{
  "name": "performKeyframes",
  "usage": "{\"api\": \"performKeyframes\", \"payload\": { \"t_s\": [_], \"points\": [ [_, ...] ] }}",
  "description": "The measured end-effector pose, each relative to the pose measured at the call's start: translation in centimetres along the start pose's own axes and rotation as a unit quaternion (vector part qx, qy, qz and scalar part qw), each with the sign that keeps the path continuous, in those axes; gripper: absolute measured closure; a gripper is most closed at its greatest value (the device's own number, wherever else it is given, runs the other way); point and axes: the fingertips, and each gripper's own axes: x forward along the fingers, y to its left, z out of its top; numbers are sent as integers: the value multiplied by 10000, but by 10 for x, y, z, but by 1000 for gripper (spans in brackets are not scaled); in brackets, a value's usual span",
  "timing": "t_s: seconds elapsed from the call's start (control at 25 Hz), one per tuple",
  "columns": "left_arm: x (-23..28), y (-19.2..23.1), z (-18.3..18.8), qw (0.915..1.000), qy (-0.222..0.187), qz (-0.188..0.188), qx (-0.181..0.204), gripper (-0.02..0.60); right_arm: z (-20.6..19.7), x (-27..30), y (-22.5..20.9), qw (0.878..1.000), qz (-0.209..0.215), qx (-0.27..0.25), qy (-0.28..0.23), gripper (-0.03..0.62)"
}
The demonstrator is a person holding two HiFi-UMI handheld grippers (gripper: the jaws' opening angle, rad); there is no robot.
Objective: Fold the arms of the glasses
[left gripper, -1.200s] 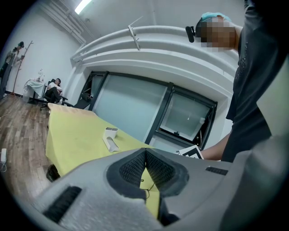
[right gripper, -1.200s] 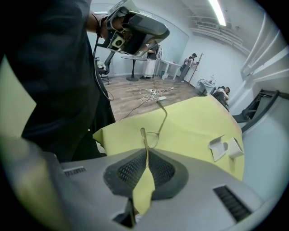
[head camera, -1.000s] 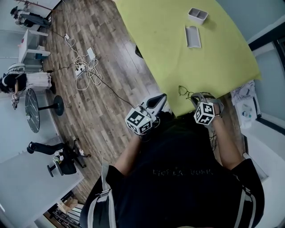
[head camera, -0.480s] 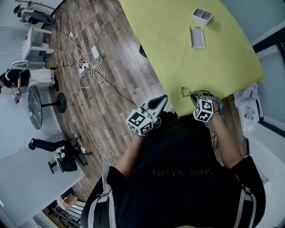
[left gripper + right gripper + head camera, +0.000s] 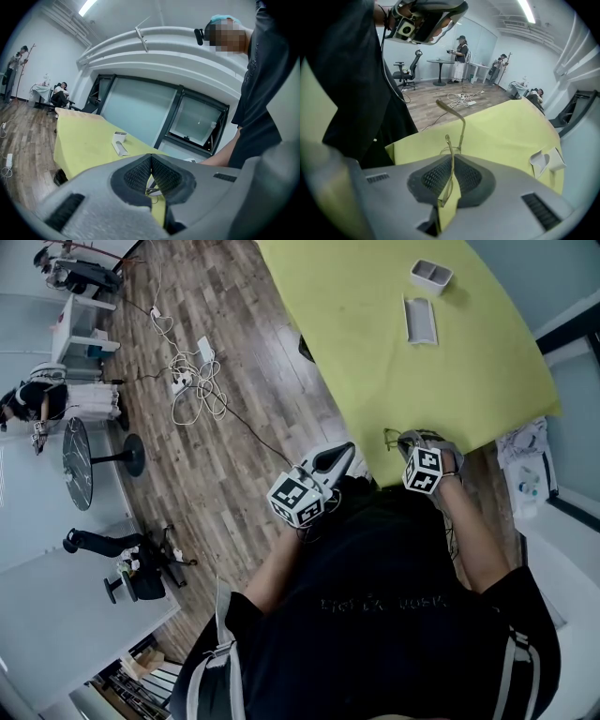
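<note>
- The glasses [image 5: 462, 125] sit at the near edge of the yellow surface [image 5: 394, 362], close against your body, and are caught in your right gripper [image 5: 405, 439].
- Both arms look open, so I judge no fold has been made yet. You are at the holding stage.
- In the right gripper view the arms run up and away along the fingers' line. One thin wire arm passes between the fingers. The other rises free, with its ear end hooking over toward the floor side. The lens front is mostly hidden low between the fingers.
- The right fingers are closed on the frame.
- Your left gripper [image 5: 339, 457] hangs just beside the surface's near corner, apart from the glasses. Its fingers are pressed together with nothing in them.
- Next, I'd bring the left fingers to the free arm and swing it about its hinge toward the lenses. Go gently, because the wire looks easy to bend.
- Two white case parts [image 5: 421, 320] lie well apart at the far end.
</note>
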Motion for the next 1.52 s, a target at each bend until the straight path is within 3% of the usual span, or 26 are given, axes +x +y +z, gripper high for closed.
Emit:
{"api": "performKeyframes", "payload": {
  "t_s": [1.24, 1.52],
  "points": [
    [-15, 7, -6, 9997, 131, 211, -55, 563, -10, 50, 14, 9981, 482, -198, 316, 563],
    [-20, 10, -4, 9997, 109, 233, -51, 563, -9, 52, 14, 9981, 521, 66, 327, 562]
  ]
}}
